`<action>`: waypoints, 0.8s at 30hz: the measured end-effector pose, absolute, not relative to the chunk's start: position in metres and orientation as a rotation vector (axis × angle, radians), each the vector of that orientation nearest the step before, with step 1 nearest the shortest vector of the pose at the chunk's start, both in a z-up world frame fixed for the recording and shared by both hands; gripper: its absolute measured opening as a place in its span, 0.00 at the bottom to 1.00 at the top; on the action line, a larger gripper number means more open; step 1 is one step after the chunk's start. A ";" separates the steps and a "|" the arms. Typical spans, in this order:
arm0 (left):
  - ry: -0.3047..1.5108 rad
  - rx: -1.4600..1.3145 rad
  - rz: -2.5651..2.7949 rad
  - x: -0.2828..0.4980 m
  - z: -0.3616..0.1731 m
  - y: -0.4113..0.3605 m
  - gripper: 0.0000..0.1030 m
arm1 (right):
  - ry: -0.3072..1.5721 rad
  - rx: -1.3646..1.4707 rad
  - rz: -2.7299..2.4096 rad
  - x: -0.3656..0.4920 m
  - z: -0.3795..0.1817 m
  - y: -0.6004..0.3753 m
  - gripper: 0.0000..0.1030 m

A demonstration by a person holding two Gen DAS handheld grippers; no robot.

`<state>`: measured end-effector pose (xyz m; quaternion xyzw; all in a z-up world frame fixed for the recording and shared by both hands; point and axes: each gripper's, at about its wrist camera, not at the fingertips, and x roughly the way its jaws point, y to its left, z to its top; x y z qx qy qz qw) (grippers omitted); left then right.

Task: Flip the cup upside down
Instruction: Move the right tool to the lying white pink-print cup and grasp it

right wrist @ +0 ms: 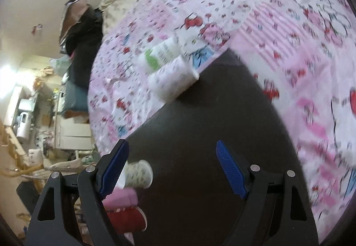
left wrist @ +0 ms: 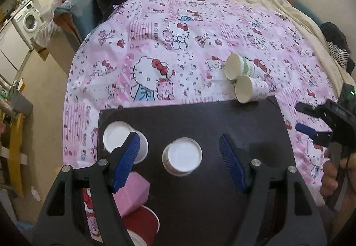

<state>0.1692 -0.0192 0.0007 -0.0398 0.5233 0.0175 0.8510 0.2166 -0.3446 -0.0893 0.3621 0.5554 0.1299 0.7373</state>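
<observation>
From my left wrist camera I look down on a dark board lying on a pink cartoon-print sheet. At the board's left edge a white cup stands upside down, its flat base facing me; my left finger's blue pad crosses in front of it. Below that sit a pink block and a red cup, half hidden behind the gripper frame. A second white cup stands inverted near the board's middle, right between my left gripper's fingers, which are spread wide and touch nothing.

Further right, at the board's far edge, two more cups lie on their sides with mouths toward me: one at the board's rim, the other on the sheet, touching it. At the far right my right gripper hovers over the sheet, a hand on its handle.

My right wrist view is blurred. Its fingers stand well apart, nothing between them. The two tipped cups lie ahead at the board's edge, and one inverted cup shows beside the left finger.
</observation>
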 end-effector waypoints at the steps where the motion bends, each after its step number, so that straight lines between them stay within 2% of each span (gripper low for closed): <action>1: 1.102 -0.075 0.042 0.173 0.001 -0.019 0.69 | 1.226 0.800 0.275 0.226 -0.092 -0.346 0.81; 11: 1.159 -0.119 0.020 0.183 -0.022 -0.018 0.69 | 1.290 0.940 0.184 0.308 -0.142 -0.329 0.74; 15: 1.158 -0.099 0.016 0.184 -0.022 -0.019 0.69 | 1.271 1.058 0.144 0.316 -0.157 -0.318 0.73; 22: 1.173 -0.130 0.034 0.184 -0.025 -0.008 0.69 | 1.281 1.067 0.071 0.323 -0.177 -0.307 0.71; 24: 1.175 -0.142 0.037 0.184 -0.025 -0.006 0.69 | 1.277 1.069 0.089 0.323 -0.178 -0.306 0.67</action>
